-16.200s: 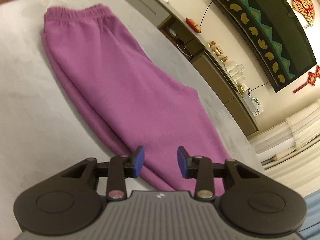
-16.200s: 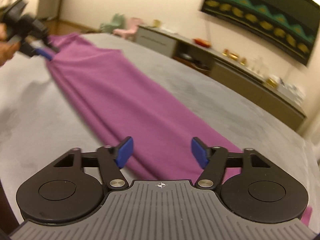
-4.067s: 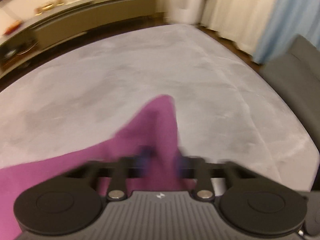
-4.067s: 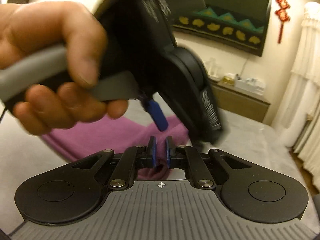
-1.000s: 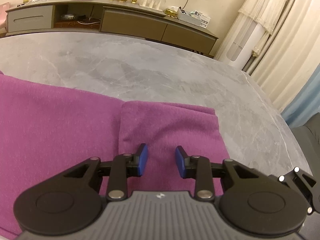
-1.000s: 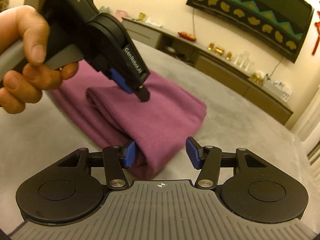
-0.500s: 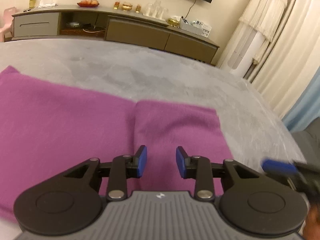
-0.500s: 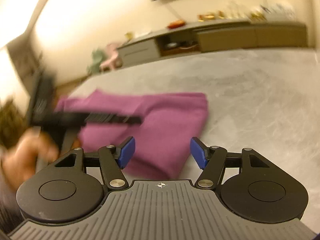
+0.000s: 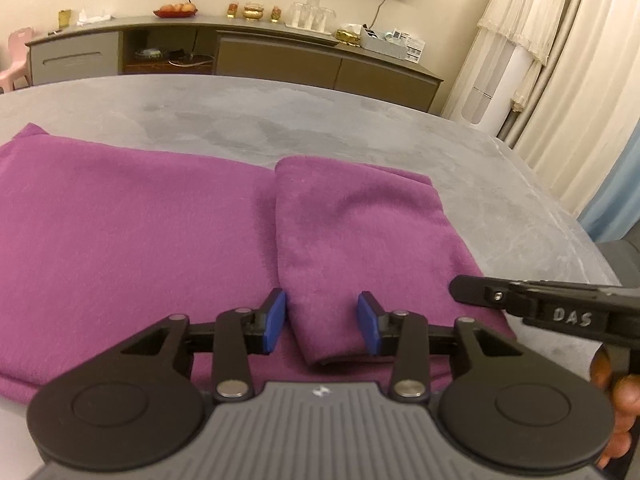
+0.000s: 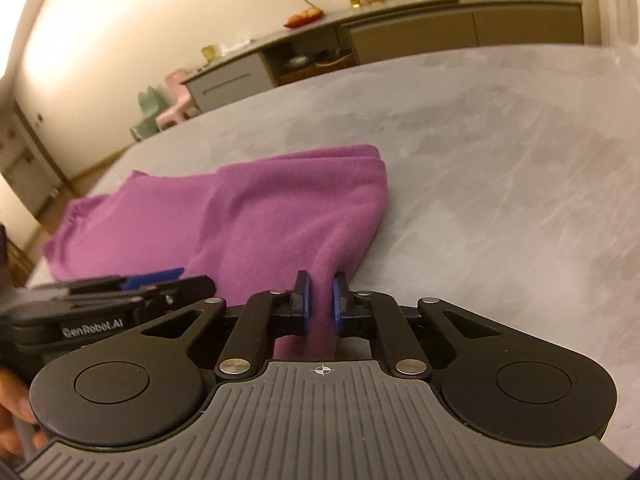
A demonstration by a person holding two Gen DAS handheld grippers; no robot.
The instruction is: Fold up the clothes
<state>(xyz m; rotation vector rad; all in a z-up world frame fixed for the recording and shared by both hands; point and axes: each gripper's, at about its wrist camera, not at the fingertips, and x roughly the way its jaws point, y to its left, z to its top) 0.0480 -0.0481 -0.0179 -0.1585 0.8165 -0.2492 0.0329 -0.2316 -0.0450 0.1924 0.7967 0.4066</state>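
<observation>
Purple sweatpants (image 9: 160, 232) lie folded on the grey table (image 9: 280, 120), with the leg end doubled back as a flap (image 9: 360, 240) on top. My left gripper (image 9: 322, 322) is open, its jaws on either side of the flap's near left corner, just above the cloth. My right gripper (image 10: 319, 300) is shut on the near corner of the folded pants (image 10: 280, 208), and cloth rises between its blue pads. The right gripper also shows at the right in the left wrist view (image 9: 540, 300), and the left gripper at the left in the right wrist view (image 10: 120, 292).
A long sideboard (image 9: 240, 52) with bowls, glasses and boxes runs along the far wall. White curtains (image 9: 560, 60) hang at the right. Small pink and green chairs (image 10: 168, 112) stand beyond the table's far left. Bare grey table (image 10: 500, 160) stretches to the right of the pants.
My right gripper has come down to the near corner of the folded pants and shut on it. My left gripper stayed open and drew slightly closer to the flap's corner.
</observation>
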